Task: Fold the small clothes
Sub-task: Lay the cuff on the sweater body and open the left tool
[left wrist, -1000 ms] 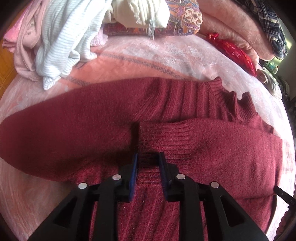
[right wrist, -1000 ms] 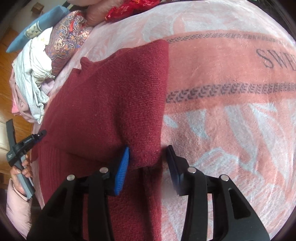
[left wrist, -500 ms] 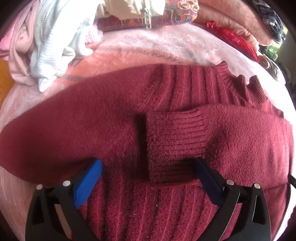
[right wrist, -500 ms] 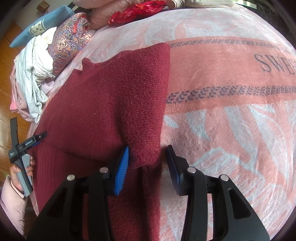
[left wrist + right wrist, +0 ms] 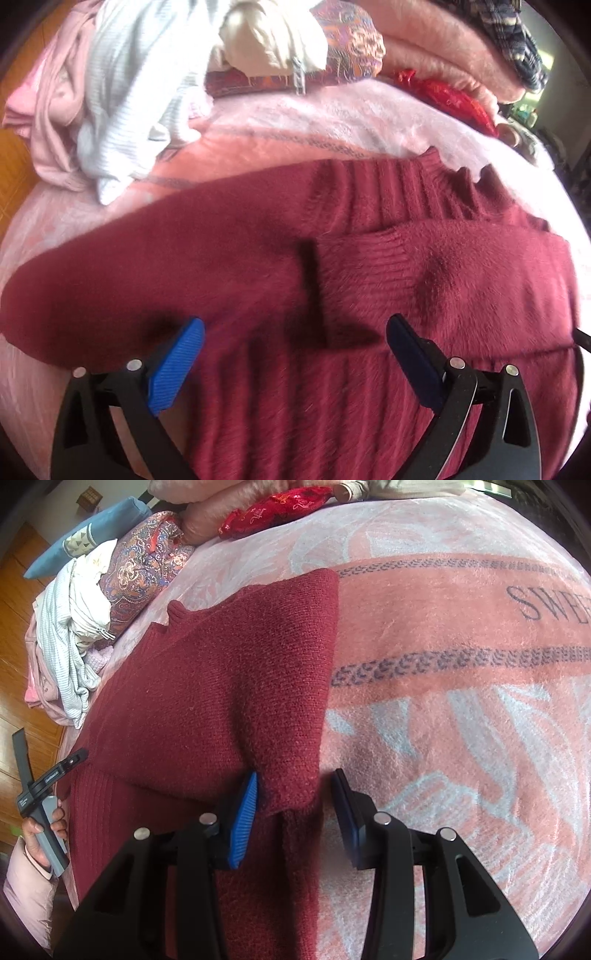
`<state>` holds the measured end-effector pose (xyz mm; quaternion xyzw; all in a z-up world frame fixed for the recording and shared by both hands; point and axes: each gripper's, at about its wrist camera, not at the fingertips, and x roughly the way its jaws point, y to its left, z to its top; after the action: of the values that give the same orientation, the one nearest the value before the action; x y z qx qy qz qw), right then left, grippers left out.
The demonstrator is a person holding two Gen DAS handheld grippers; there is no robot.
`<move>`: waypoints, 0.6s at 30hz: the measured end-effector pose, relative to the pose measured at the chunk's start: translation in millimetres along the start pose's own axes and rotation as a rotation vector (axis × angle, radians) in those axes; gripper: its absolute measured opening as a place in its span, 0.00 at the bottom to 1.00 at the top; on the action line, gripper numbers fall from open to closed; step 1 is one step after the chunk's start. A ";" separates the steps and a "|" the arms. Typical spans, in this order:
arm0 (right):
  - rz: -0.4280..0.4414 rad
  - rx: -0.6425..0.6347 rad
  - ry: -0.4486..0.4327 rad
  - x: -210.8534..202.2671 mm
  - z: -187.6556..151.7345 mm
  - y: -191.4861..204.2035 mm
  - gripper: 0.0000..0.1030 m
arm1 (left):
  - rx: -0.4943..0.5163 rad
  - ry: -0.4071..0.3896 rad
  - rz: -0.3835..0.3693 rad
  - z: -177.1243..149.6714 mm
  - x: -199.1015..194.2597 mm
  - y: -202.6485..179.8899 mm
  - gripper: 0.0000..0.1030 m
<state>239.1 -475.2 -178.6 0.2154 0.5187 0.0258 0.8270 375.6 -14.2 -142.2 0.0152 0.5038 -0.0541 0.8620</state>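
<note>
your left tongs (image 5: pixel 295 339) now stand wide apart and hold nothing, where a second ago they were pinched on the ribbed cuff (image 5: pixel 365 266); they have let go and backed off slightly. that cuff now lies on the chest of the maroon sweater (image 5: pixel 258 288), so i judge the right sleeve fold as placed, and the left sleeve (image 5: pixel 92 288), stretched out flat toward the left, as the likely next one. the sweater lies spread on the bed, its collar (image 5: pixel 458 181) away from you. your right tongs (image 5: pixel 293 794) have not moved: half spread, they straddle the folded corner of the sweater (image 5: pixel 221 701) (whether they truly pinch it i cannot tell; the right pad looks clear of the knit). the bed wears a pink blanket (image 5: pixel 461 664) with grey lettering; a heap of unfolded clothes (image 5: pixel 122 85) waits at its far left edge, beside a paisley bundle (image 5: pixel 147 561) and a red pouch (image 5: pixel 273 509), with wooden floor (image 5: pixel 22 602) beyond.
</note>
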 end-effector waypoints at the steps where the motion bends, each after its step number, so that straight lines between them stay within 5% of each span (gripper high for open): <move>1: -0.006 0.002 0.001 -0.3 0.2 0.7 0.39 | -0.004 0.003 0.004 -2.2 -3.3 6.6 0.96; 10: -0.087 0.054 0.002 -14.8 -10.1 25.9 0.42 | -0.107 0.056 0.039 -35.9 -20.6 88.2 0.96; 18: -0.196 -0.121 -0.034 -33.6 -49.5 97.8 0.44 | -0.197 0.081 0.061 -63.0 -43.7 160.4 0.96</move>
<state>198.3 -379.2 -131.0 0.1137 0.5207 -0.0277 0.8457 317.1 153.7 -139.7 -0.0522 0.5403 0.0227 0.8396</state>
